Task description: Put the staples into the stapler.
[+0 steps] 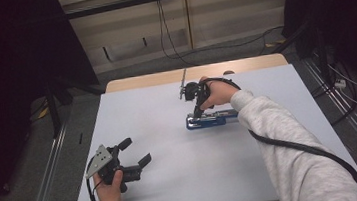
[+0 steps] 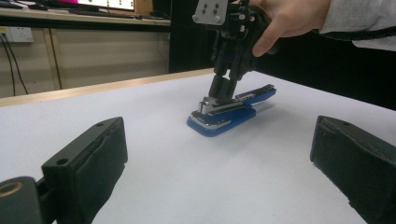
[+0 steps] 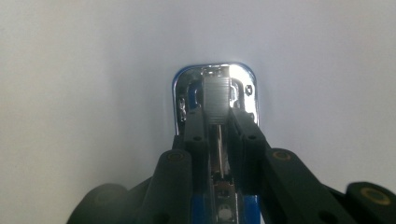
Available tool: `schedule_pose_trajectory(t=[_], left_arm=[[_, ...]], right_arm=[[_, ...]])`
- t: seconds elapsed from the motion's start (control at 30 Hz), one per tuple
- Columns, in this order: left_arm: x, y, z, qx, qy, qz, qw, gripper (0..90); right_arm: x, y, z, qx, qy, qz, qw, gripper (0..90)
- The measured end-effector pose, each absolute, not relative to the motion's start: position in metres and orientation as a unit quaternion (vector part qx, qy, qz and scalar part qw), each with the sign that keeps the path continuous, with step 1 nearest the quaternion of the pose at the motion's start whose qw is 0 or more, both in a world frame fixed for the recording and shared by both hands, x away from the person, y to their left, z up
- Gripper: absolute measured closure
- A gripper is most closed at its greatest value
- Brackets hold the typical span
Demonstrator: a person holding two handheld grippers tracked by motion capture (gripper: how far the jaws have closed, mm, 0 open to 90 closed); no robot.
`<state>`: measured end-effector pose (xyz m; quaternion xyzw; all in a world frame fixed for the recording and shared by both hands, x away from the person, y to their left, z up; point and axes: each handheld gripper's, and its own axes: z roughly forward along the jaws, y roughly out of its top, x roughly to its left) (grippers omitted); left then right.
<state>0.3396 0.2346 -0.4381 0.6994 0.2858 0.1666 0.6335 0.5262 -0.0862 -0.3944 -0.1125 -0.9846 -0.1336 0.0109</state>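
A blue stapler (image 1: 212,119) with a chrome front lies on the white table (image 1: 175,181), right of the middle. My right gripper (image 1: 198,112) comes down on its front end from above, shut on the stapler's silver top arm (image 3: 215,95). In the right gripper view the two black jaws flank that arm closely. In the left gripper view the stapler (image 2: 224,119) lies ahead with the right gripper (image 2: 223,88) standing on it, held by a hand (image 2: 289,18). My left gripper (image 1: 136,152) rests near the table's front left, open and holding nothing, with its pads (image 2: 100,149) wide apart.
A bare wooden strip (image 1: 154,79) runs along the table's far edge. Black cables (image 1: 170,41) lie on the floor beyond it, and a dark stand (image 1: 53,103) is at the left. The right gripper's cable (image 1: 297,146) trails over the grey sleeve.
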Motion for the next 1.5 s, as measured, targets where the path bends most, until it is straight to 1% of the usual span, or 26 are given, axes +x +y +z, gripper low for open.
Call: schedule_pose_trajectory(t=[0.43,0.5,0.6,0.63,0.87,0.93,1.1,1.13,1.2,1.27,1.37,1.43,1.5], left_arm=[[0.340,0.234,-0.439,0.702,0.287,0.167,0.630,3.9],[0.340,0.234,-0.439,0.702,0.288,0.165,0.631,3.9],[0.340,0.234,-0.439,0.702,0.288,0.165,0.630,3.9],[0.340,0.234,-0.439,0.702,0.288,0.165,0.630,3.9],[0.340,0.234,-0.439,0.702,0.289,0.167,0.629,3.9],[0.341,0.233,-0.439,0.706,0.291,0.169,0.623,3.9],[0.344,0.230,-0.439,0.709,0.296,0.166,0.618,3.8],[0.344,0.228,-0.439,0.710,0.296,0.164,0.617,3.7],[0.345,0.225,-0.438,0.714,0.293,0.162,0.614,3.6],[0.347,0.221,-0.437,0.718,0.293,0.154,0.612,3.5],[0.350,0.216,-0.437,0.725,0.295,0.143,0.606,3.3],[0.353,0.213,-0.437,0.726,0.299,0.136,0.604,3.2],[0.356,0.210,-0.437,0.731,0.302,0.123,0.599,3.1]], right_arm=[[0.527,-0.082,-0.396,-0.113,-0.985,-0.129,0.010,78.0],[0.527,-0.081,-0.396,-0.112,-0.986,-0.126,0.009,76.8],[0.527,-0.080,-0.396,-0.110,-0.985,-0.134,0.011,72.3],[0.526,-0.079,-0.396,-0.111,-0.984,-0.138,0.004,68.8],[0.524,-0.082,-0.395,-0.116,-0.983,-0.140,0.002,63.7],[0.523,-0.085,-0.392,-0.120,-0.982,-0.144,-0.003,61.0],[0.519,-0.099,-0.386,-0.146,-0.972,-0.184,-0.006,49.2],[0.517,-0.103,-0.385,-0.163,-0.968,-0.192,-0.005,47.6],[0.515,-0.112,-0.385,-0.163,-0.964,-0.210,-0.013,45.8],[0.513,-0.122,-0.385,-0.180,-0.957,-0.226,-0.012,40.4],[0.509,-0.136,-0.387,-0.198,-0.950,-0.240,-0.025,35.1],[0.506,-0.145,-0.388,-0.217,-0.942,-0.257,-0.021,31.3],[0.503,-0.154,-0.390,-0.231,-0.935,-0.267,-0.029,27.0]])
